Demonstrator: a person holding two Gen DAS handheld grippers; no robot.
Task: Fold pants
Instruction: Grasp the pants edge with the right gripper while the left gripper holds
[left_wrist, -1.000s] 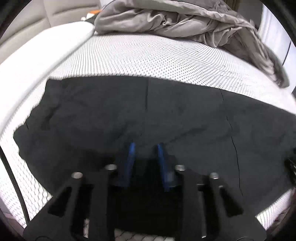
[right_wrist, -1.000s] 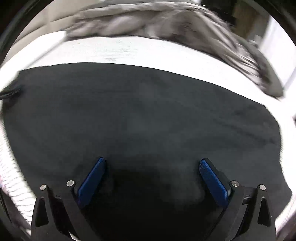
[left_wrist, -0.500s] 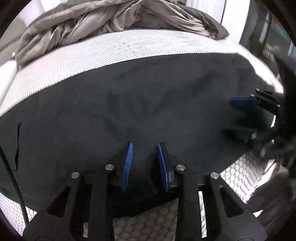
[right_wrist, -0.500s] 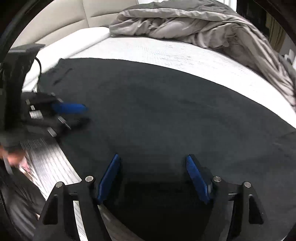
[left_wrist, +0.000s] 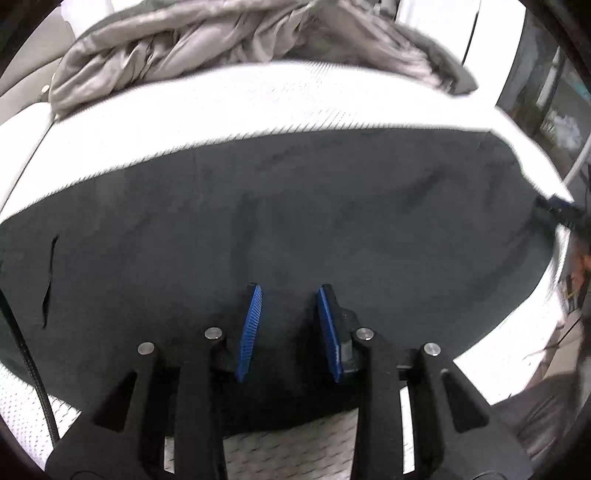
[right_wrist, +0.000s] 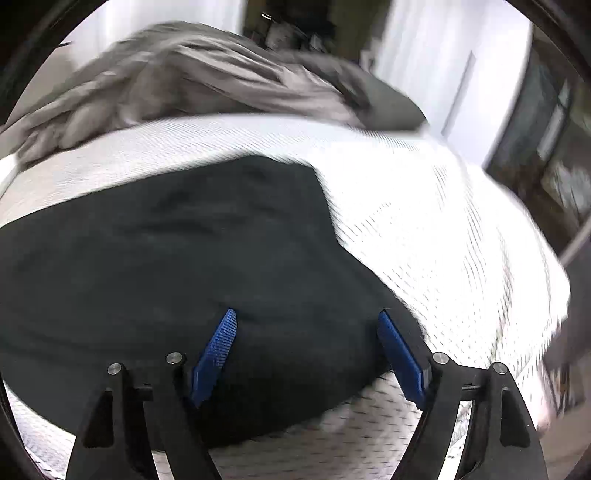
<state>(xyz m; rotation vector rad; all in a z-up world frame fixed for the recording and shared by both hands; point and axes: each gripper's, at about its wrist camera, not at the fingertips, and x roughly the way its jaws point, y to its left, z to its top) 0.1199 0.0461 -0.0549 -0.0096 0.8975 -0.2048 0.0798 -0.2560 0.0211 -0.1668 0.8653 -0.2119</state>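
A bed (left_wrist: 258, 99) with a white, mesh-patterned mattress cover fills both wrist views, and a rumpled grey duvet (left_wrist: 229, 40) is heaped along its far side. The black pants (left_wrist: 295, 221) lie spread flat across the near part of the bed, a wide dark sheet of cloth whose near edge runs just short of the mattress edge. In the left wrist view a short dark slit shows in the cloth near its left end, and the pants stretch away to the right until they end in a rounded edge. In the right wrist view, which is blurred, that same end of the pants (right_wrist: 184, 258) stops about halfway across, with bare white cover beyond it. The right gripper (right_wrist: 306, 354) hangs over this end with its fingers spread wide; they have just been opening a little further, with only flat cloth below the gap and nothing pinched. The left gripper (left_wrist: 290, 328) hangs over the near edge of the pants with its blue-padded fingers set at a narrow gap, having just been opening; the cloth lies flat beneath them, not gripped. At the far right of the left wrist view a small blue-tipped piece of the right gripper (left_wrist: 557, 208) shows at the cloth's edge.
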